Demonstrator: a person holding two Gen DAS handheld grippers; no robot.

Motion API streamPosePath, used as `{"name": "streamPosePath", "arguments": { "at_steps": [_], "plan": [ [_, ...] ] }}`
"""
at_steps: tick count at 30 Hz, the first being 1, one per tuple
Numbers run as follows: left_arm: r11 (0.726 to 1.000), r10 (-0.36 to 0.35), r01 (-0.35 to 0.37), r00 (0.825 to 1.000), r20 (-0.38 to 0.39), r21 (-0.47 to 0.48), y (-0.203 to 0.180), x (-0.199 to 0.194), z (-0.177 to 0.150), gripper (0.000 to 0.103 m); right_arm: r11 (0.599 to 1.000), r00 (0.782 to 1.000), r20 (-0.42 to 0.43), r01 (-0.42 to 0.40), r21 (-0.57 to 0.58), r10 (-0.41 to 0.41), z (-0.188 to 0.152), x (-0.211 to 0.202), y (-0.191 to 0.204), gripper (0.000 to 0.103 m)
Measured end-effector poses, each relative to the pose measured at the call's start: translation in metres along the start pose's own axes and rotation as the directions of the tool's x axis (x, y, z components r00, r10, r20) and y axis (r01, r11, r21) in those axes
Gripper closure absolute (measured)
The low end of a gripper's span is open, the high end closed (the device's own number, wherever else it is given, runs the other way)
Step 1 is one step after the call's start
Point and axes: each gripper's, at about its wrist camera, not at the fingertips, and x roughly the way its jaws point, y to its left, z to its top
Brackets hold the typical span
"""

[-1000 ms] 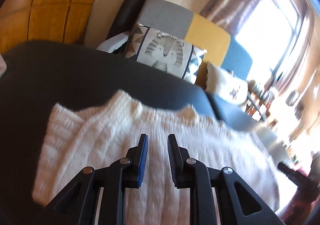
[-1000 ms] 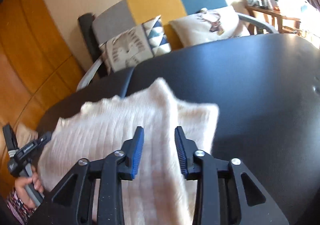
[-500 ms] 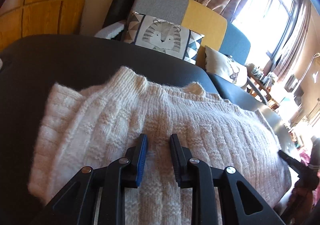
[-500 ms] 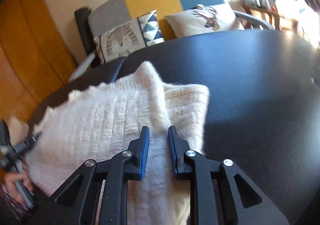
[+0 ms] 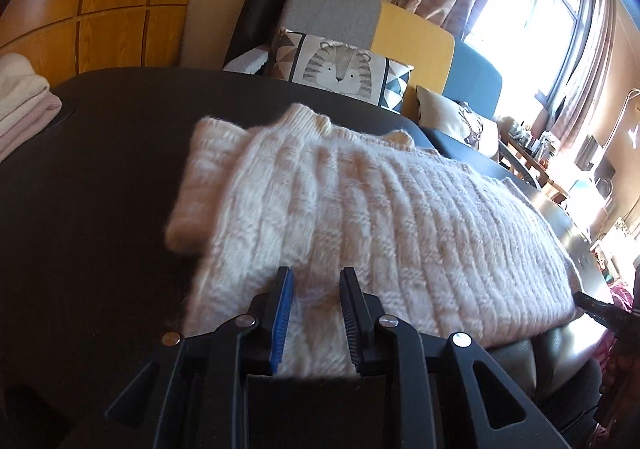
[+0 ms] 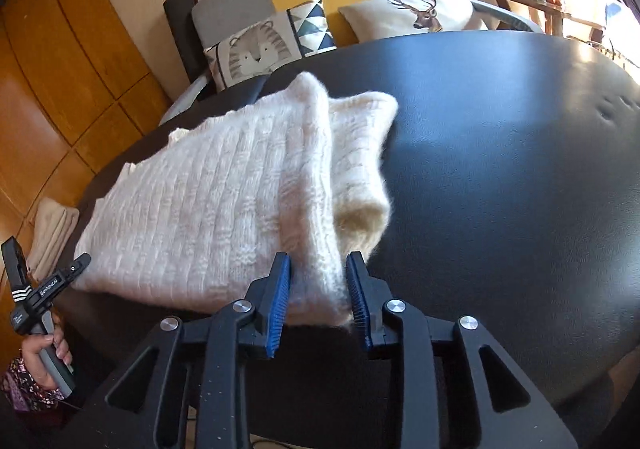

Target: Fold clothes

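sunlit dark tabletop (image 6: 500, 153), near edge: white sweater (image 5: 360, 209) folded sides-in, final fold left; left gripper (image 5: 316, 301) parted, right gripper (image 6: 318, 285) opening around its corner.

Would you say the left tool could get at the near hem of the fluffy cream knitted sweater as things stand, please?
Probably yes: the left tool sits directly over the fluffy cream knitted sweater's near hem, fingers apart, and nothing on the black table blocks it.

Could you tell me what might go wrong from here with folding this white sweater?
The right tongs are opening over the sweater's near edge, so the folded layer may slacken. That edge lies at the table rim and could slide off. The tucked sleeve pokes out and may unfold when lifted.
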Motion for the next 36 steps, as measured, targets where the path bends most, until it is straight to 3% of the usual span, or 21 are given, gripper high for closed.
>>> {"name": "streamPosePath", "arguments": {
  "at_steps": [1,2,5,11,14,18,21,27,31,36],
  "plan": [
    [1.000,0.007,-0.007,1.000,0.005,0.004,0.002,-0.002,-0.003,0.079,1.000,1.000,0.004,0.010,-0.011,-0.010,0.000,0.000,0.002,0.074],
    [1.000,0.012,-0.013,1.000,0.007,0.004,0.004,-0.002,-0.004,0.079,1.000,1.000,0.005,0.017,-0.014,-0.017,0.001,0.000,0.002,0.084],
    [1.000,0.018,-0.018,1.000,0.012,-0.003,0.009,-0.002,-0.005,0.079,1.000,1.000,0.003,0.024,0.012,-0.024,0.003,-0.003,-0.003,0.089],
    [0.998,0.048,-0.050,0.998,0.046,0.044,0.008,-0.006,-0.014,0.078,0.999,0.999,-0.001,0.047,0.019,-0.047,-0.002,-0.002,-0.009,0.089],
    [0.996,0.070,-0.073,0.996,0.049,0.055,0.004,-0.015,-0.014,0.078,0.998,1.000,-0.006,0.030,0.048,-0.029,0.003,-0.006,-0.011,0.084],
    [0.992,0.100,-0.107,0.990,0.098,0.064,-0.001,-0.025,0.001,0.078,0.998,0.996,0.085,-0.006,0.061,0.000,0.027,-0.021,-0.007,0.083],
    [0.994,0.081,-0.088,0.991,0.102,0.070,-0.010,-0.014,0.023,0.078,0.999,0.989,0.145,-0.031,0.020,0.027,0.051,-0.025,0.004,0.083],
    [0.981,0.123,-0.124,0.992,0.010,0.148,-0.037,0.040,0.057,0.078,0.994,0.998,0.047,-0.025,-0.110,0.030,0.081,0.033,0.046,0.083],
    [0.964,0.187,-0.175,0.981,-0.046,0.199,-0.040,0.067,0.062,0.078,0.985,1.000,0.003,0.024,-0.169,-0.023,0.081,0.059,0.053,0.083],
    [0.939,0.201,-0.187,0.979,-0.021,0.288,-0.039,0.073,0.053,0.074,0.990,0.999,0.009,0.053,-0.131,-0.052,0.073,0.071,0.033,0.083]
  ]
}}
